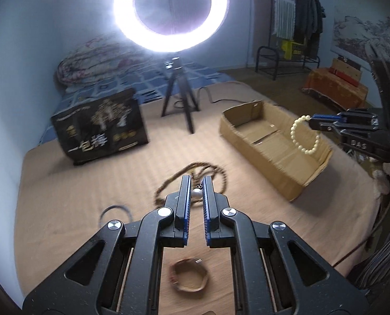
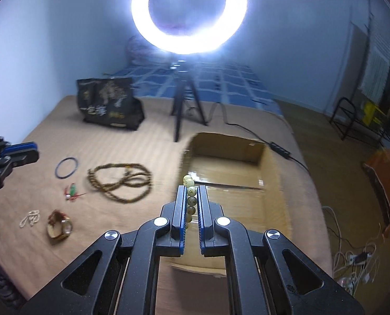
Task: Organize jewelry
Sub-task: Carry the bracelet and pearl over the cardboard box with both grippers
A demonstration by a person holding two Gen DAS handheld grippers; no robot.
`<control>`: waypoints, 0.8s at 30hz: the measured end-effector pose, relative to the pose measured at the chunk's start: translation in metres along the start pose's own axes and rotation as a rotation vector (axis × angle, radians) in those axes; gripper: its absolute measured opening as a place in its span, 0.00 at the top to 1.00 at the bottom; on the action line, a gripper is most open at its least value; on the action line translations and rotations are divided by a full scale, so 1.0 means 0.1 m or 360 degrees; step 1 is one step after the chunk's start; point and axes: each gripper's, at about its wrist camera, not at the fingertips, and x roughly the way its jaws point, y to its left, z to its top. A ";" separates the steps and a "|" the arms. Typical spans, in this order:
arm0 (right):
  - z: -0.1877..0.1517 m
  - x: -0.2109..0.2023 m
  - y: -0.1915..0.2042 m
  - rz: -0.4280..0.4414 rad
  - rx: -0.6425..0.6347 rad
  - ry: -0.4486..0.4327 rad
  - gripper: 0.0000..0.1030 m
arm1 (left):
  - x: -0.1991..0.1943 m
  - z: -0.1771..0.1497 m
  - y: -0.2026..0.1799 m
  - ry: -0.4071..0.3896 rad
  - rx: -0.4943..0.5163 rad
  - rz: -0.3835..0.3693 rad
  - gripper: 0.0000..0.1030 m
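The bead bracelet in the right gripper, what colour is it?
Pale cream, pearl-like: the bead bracelet shows best in the left wrist view.

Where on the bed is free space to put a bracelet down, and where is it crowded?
Free: the cardboard box floor is bare; so is the sheet between the black bag and the brown necklace. Crowded: the strip from black ring to watch.
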 end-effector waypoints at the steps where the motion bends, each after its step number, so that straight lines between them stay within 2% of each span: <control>1: -0.01 0.00 -0.08 -0.0014 0.0021 0.0003 0.94 | 0.02 0.03 -0.05 -0.0003 -0.0005 -0.0017 0.94; 6: -0.06 0.04 -0.36 -0.0037 0.0109 0.0029 0.94 | 0.16 0.19 -0.32 -0.0019 -0.0042 -0.0109 0.94; 12: -0.12 0.09 -0.54 -0.0075 0.0137 0.0066 0.94 | 0.40 0.36 -0.62 -0.0030 -0.0121 -0.0216 0.94; 17: -0.16 0.14 -0.67 -0.0087 0.0164 0.0091 0.94 | 0.64 0.42 -0.89 -0.0004 -0.0124 -0.0291 0.94; 24: -0.23 0.23 -0.79 -0.0088 0.0203 0.0143 0.94 | 0.89 0.42 -1.15 0.0050 -0.0070 -0.0314 0.94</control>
